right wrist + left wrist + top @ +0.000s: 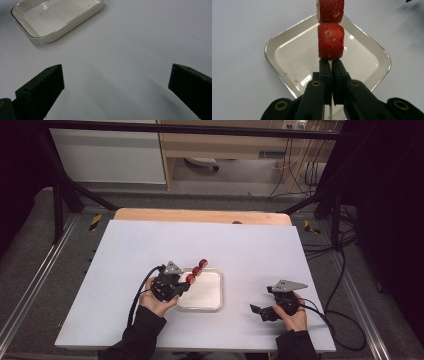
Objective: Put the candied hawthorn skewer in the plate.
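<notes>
My left gripper (331, 65) is clamped on a thin skewer (331, 65) of soft strawberry slices (331, 41) above the tray (372, 50) near the desk's front edge; right gripper (116, 87) gapes empty; light, fragile, best held by the bare stick.

Bright, even light whitens the table (150, 250), while the room beyond it falls dark; soft shadows trail beside the tray (60, 22), whose rim glints.
</notes>
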`<state>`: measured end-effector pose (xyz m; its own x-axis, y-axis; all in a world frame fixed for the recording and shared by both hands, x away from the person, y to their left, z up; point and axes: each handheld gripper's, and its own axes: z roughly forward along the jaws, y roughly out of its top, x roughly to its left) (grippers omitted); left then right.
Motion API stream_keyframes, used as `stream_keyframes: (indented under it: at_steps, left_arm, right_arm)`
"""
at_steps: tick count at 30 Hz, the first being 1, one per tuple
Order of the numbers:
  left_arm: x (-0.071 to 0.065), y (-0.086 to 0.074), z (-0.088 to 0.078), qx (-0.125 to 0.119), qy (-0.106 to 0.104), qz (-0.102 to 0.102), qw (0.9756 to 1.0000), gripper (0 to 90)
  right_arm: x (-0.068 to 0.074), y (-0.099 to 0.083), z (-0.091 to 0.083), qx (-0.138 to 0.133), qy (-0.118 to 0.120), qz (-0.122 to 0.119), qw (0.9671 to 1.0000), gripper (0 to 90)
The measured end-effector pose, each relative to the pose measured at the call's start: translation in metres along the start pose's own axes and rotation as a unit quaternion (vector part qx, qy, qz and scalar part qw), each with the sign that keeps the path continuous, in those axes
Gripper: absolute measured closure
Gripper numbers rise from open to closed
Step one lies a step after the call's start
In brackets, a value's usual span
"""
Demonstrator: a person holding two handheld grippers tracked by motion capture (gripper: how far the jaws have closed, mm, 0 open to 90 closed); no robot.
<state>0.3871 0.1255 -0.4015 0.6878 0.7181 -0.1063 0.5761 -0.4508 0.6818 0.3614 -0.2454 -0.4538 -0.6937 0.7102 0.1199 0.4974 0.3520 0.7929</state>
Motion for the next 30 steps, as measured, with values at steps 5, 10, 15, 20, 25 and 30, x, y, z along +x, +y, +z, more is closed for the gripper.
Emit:
stream_keyframes:
  at_steps: [5, 10, 15, 20, 25, 30]
  left_arm:
    - [-0.002, 0.000, 0.014, 0.029, 0.005, 0.004, 0.9996, 87.8]
    - [-0.004, 0.000, 0.024, 0.047, 0.011, 0.003, 0.9988, 87.8]
    - [-0.007, 0.000, 0.031, 0.065, 0.015, 0.007, 0.9977, 87.8]
    - [-0.011, -0.003, 0.037, 0.084, 0.022, 0.011, 0.9961, 87.7]
    - [-0.012, -0.004, 0.037, 0.088, 0.024, 0.012, 0.9958, 87.5]
    - [-0.014, -0.004, 0.037, 0.086, 0.027, 0.016, 0.9958, 86.1]
  right_arm:
    - [0.000, 0.000, -0.002, -0.003, 0.001, 0.006, 1.0000, 0.7]
    - [-0.001, 0.000, -0.003, -0.006, 0.004, 0.007, 0.9999, 0.7]
    - [-0.001, 0.000, -0.003, -0.008, 0.006, 0.007, 0.9999, 0.7]
    - [-0.001, 0.000, -0.003, -0.007, 0.006, 0.007, 0.9999, 0.7]
    - [-0.001, 0.000, -0.003, -0.008, 0.006, 0.008, 0.9999, 0.8]
    - [-0.001, 0.000, -0.003, -0.009, 0.006, 0.008, 0.9999, 0.8]
